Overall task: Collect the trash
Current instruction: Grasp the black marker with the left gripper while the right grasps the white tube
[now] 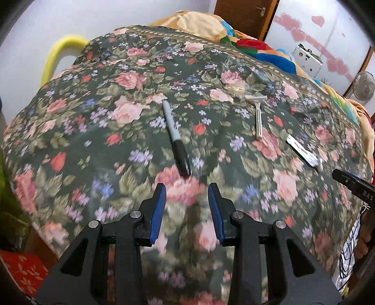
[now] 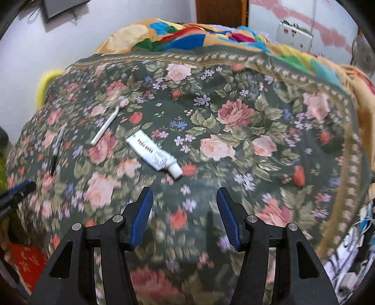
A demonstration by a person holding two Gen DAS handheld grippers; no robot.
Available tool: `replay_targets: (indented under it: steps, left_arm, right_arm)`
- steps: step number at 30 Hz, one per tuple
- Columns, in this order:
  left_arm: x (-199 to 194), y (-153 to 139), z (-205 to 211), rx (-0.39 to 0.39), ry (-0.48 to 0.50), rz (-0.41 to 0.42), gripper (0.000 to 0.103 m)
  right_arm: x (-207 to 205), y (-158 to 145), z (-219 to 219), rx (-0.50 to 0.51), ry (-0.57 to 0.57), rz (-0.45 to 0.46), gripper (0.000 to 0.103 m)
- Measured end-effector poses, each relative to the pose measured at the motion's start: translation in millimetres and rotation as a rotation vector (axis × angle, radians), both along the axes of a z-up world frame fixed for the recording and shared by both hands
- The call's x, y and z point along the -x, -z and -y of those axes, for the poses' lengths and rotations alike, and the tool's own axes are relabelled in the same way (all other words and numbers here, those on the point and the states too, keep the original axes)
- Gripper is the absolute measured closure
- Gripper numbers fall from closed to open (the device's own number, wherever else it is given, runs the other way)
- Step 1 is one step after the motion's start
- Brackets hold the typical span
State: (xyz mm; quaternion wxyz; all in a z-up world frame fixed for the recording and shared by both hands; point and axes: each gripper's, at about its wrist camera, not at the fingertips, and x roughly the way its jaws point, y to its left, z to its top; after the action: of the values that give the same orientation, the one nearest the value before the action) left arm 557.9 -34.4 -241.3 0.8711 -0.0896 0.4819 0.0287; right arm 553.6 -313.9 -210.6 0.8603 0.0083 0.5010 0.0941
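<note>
Several small items lie on a dark floral bedspread [image 1: 93, 112]. A grey-and-black marker pen [image 1: 175, 138] lies just ahead of my left gripper [image 1: 187, 190], which is open and empty above the cloth. Further right lie a white disposable razor [image 1: 257, 115], a small clear wrapper [image 1: 238, 90] and a white squeezed tube [image 1: 303, 151]. In the right wrist view the white tube [image 2: 154, 153] lies just ahead of my right gripper [image 2: 184, 197], also open and empty. The razor [image 2: 105, 126], the wrapper [image 2: 114, 99] and the marker [image 2: 56, 152] lie to its left on the bedspread [image 2: 257, 140].
A colourful orange blanket [image 1: 211, 25] is bunched at the far side of the bed and runs down its right edge [image 2: 328, 63]. A yellow curved bar [image 1: 58, 54] stands at the left. A wooden door [image 1: 243, 14] and a fan [image 1: 363, 85] are behind.
</note>
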Motion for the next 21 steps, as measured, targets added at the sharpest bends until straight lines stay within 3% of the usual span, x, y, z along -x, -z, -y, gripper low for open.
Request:
replay_targets:
  steps: [9, 11, 14, 15, 21]
  left_arm:
    - [-39, 21, -1, -0.089, -0.02, 0.045, 0.067]
    - [-44, 25, -2, -0.098, -0.022, 0.046, 0.069]
    - [-50, 31, 0, -0.147, -0.034, 0.06, 0.087]
    - [-52, 33, 0, -0.157, -0.037, 0.057, 0.089]
    - [-48, 33, 0, -0.131, -0.04, 0.051, 0.092]
  right_arm:
    - [-33, 26, 4, -0.179, 0.17, -0.064, 0.051]
    - [-32, 30, 3, -0.17, 0.199, -0.055, 0.057]
    - [-33, 31, -3, -0.14, 0.206, -0.04, 0.073]
    - [-31, 31, -4, -0.141, 0.2, -0.03, 0.079]
    - [-28, 28, -6, -0.1, 0.151, -0.012, 0.082]
